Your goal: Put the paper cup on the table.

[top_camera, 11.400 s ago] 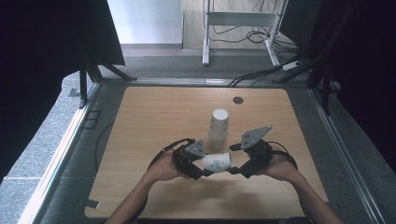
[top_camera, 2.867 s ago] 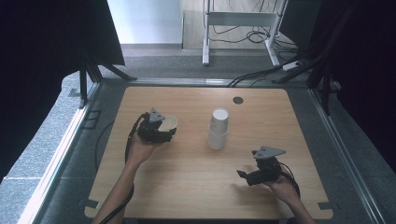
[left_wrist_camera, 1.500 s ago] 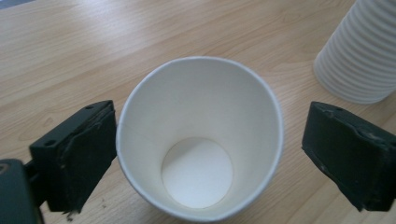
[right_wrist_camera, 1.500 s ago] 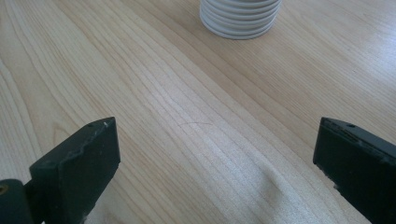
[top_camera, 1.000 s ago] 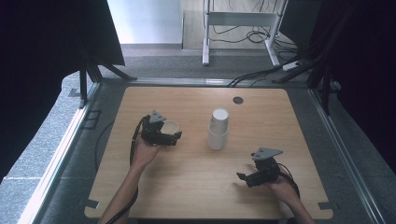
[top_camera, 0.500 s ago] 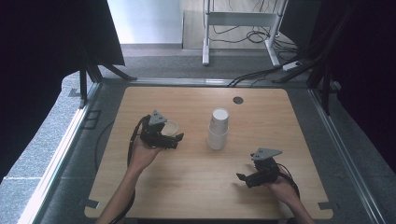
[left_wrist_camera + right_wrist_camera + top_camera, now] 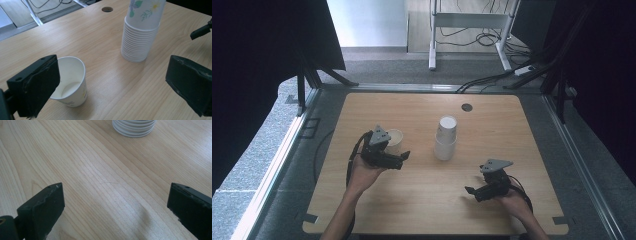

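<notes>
Single paper cup point(image 7: 71, 81) stands upright on the table point(image 7: 412, 210), mouth up, left of centre; interior looks empty, white base visible in the left gripper view, faint print low on the outer wall. Left claw point(image 7: 404, 156) sits at the near side of this cup, jaws spread wide and gripping nothing; in the left gripper view one jaw stands in front of the cup's left rim, whether touching cannot be told, and the other jaw is well apart to the right over bare wood. Stack of paper cups point(image 7: 445, 139) stands at the table centre, nested upside down, closed bases up, many rims bunched at the bottom; top cup carries a floral print in green, purple and yellow. Stack is right of the single cup, apart from it, with clear wood between them. Right claw point(image 7: 468, 190) rests low at the near right of the table, held in the person's right hand point(image 7: 517, 205), jaws wide open, nothing between them; stack base appears at the far edge of the right gripper view. Small round hole point(image 7: 467, 107) in the table surface beyond the stack.
</notes>
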Demonstrator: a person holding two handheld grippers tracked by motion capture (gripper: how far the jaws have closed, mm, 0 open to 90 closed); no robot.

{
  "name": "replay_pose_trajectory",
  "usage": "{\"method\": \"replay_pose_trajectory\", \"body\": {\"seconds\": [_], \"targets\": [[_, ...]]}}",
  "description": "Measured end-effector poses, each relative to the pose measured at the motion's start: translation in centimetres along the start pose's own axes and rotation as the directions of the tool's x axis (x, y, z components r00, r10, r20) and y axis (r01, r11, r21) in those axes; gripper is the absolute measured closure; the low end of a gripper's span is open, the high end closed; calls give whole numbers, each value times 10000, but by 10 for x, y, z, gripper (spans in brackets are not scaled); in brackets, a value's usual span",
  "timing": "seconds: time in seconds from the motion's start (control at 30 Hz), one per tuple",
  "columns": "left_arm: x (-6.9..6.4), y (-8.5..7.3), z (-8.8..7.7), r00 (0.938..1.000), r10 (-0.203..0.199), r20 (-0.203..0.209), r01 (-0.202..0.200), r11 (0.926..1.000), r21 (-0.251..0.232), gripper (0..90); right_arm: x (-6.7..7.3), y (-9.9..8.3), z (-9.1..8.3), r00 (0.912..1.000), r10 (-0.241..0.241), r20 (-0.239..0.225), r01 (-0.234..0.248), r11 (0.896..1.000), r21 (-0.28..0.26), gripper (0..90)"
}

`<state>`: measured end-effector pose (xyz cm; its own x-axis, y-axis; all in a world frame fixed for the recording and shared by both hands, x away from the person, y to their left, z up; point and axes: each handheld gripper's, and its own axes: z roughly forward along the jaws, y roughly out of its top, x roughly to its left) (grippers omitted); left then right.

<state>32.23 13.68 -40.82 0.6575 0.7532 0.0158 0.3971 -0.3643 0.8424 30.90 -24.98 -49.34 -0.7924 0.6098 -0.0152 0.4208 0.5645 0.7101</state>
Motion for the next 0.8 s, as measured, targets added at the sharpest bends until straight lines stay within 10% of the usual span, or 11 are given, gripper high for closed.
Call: {"method": "replay_pose_trajectory", "body": {"seconds": [0.8], "targets": [[-36,-54,8,9993,138,349,-142,9998,138,0,0,0,-2,9993,321,-204,-323,9994,-126,0]]}}
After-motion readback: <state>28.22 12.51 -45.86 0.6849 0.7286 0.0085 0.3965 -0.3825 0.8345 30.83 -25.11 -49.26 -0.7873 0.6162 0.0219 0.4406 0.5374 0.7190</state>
